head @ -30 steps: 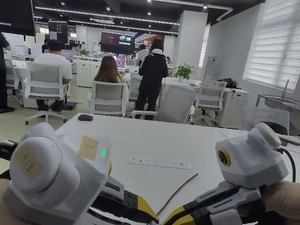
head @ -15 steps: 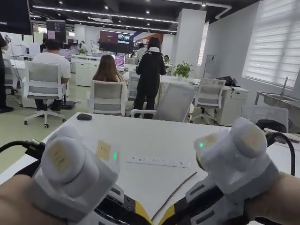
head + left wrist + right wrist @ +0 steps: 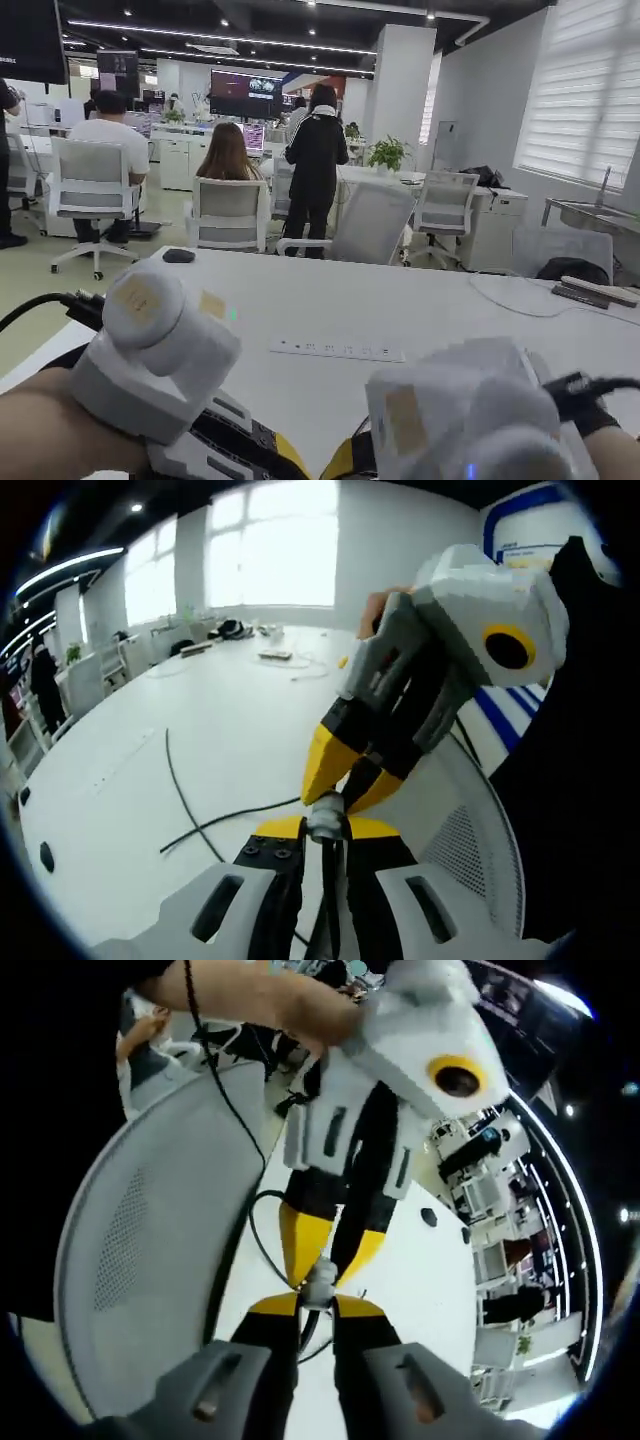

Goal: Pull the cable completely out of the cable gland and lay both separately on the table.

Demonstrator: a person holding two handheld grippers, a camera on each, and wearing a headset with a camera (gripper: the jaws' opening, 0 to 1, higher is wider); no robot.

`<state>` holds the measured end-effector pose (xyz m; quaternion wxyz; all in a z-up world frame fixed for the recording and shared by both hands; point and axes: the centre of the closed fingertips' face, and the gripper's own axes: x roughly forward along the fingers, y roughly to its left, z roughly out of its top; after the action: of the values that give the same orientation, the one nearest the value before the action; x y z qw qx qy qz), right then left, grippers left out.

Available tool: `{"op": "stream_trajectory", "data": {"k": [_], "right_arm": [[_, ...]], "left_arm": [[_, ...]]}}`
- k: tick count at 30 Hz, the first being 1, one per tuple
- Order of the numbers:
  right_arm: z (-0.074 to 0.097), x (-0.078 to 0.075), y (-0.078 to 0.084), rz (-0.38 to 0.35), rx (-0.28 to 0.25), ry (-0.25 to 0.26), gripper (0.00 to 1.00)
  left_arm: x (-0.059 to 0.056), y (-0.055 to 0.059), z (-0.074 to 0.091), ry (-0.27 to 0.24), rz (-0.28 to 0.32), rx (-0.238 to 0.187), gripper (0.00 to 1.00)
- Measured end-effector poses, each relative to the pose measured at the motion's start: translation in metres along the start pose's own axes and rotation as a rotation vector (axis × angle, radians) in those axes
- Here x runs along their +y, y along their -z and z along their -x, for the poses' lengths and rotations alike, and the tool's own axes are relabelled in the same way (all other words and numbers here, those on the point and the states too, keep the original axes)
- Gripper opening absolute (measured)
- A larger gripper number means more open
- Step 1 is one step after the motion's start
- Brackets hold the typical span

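Observation:
A small grey cable gland (image 3: pixel 326 820) sits at the yellow tips of my left gripper (image 3: pixel 325 830), which is shut on it. My right gripper (image 3: pixel 345 785) comes in from the upper right and meets the gland tip to tip. In the right gripper view, the gland (image 3: pixel 320 1282) lies between the yellow jaws of the left gripper (image 3: pixel 325 1260), and my right gripper (image 3: pixel 315 1308) is shut on the black cable (image 3: pixel 262 1230) just behind it. The cable (image 3: pixel 190 815) trails over the white table (image 3: pixel 200 710). In the head view the left gripper (image 3: pixel 300 465) and right gripper (image 3: pixel 345 465) meet at the bottom edge.
A white power strip (image 3: pixel 338 350) lies mid-table, a small black object (image 3: pixel 178 256) at the far left edge, a flat device with a white cord (image 3: pixel 590 292) at the far right. A grey mesh chair back (image 3: pixel 150 1220) is close under the grippers. Office chairs (image 3: pixel 372 222) and people stand beyond.
The right gripper has dropped and rolled toward the camera, its body now covering the stretch of cable on the table. The left gripper has stayed at the lower left.

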<state>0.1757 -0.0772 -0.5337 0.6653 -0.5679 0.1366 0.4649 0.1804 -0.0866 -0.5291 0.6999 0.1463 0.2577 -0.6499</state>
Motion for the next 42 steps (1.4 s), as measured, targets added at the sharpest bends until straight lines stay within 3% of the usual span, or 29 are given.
{"op": "stream_trajectory", "data": {"k": [1,4,5,6,8,10,14,15,17,21,23,24,27,30,36,39,42], "right_arm": [[-0.001,0.003,0.000,-0.003,-0.002,-0.009,0.09],[-0.002,0.001,0.002,-0.094,-0.009,-0.011,0.10],[-0.001,-0.002,0.003,-0.123,-0.024,-0.022,0.11],[0.000,-0.003,0.003,-0.145,-0.044,-0.032,0.12],[0.005,-0.005,0.001,-0.248,-0.085,-0.062,0.12],[0.010,-0.006,0.001,-0.342,-0.127,-0.111,0.14],[0.019,-0.013,0.000,-0.428,-0.197,-0.148,0.19],[0.022,-0.012,-0.001,-0.465,-0.222,-0.185,0.20],[0.024,-0.006,-0.003,-0.503,-0.245,-0.256,0.22],[0.024,-0.002,-0.004,-0.531,-0.273,-0.319,0.20],[0.024,-0.001,-0.005,-0.542,-0.283,-0.342,0.19],[0.025,0.001,-0.006,-0.522,-0.283,-0.352,0.14],[0.024,0.008,-0.008,-0.533,-0.274,-0.383,0.12],[0.022,0.009,-0.007,-0.458,-0.248,-0.339,0.12],[0.021,0.005,-0.005,-0.346,-0.194,-0.238,0.11],[0.019,0.005,-0.003,-0.283,-0.164,-0.202,0.11],[0.017,0.008,-0.002,-0.254,-0.144,-0.187,0.11]], "left_arm": [[-0.001,0.001,0.000,0.021,0.020,-0.004,0.15],[0.001,0.001,-0.001,0.010,0.031,-0.017,0.15],[0.001,-0.001,-0.001,-0.013,-0.002,-0.022,0.16],[0.002,-0.004,0.000,-0.052,-0.106,-0.017,0.16],[-0.001,-0.009,0.002,-0.095,-0.182,0.007,0.16],[-0.003,-0.012,0.004,-0.141,-0.309,0.026,0.16],[-0.008,-0.015,0.007,-0.206,-0.501,0.078,0.16],[-0.010,-0.017,0.008,-0.230,-0.576,0.100,0.16],[-0.015,-0.019,0.009,-0.256,-0.686,0.137,0.16],[-0.020,-0.023,0.009,-0.310,-0.905,0.209,0.17],[-0.023,-0.022,0.008,-0.308,-0.952,0.228,0.17],[-0.027,-0.022,0.005,-0.299,-0.965,0.216,0.17],[-0.029,-0.019,0.003,-0.278,-0.961,0.230,0.17],[-0.027,-0.018,0.002,-0.273,-0.911,0.221,0.16],[-0.022,-0.019,0.003,-0.240,-0.685,0.136,0.16],[-0.020,-0.019,0.003,-0.206,-0.492,0.080,0.16],[-0.019,-0.017,0.002,-0.178,-0.388,0.054,0.16]]}}
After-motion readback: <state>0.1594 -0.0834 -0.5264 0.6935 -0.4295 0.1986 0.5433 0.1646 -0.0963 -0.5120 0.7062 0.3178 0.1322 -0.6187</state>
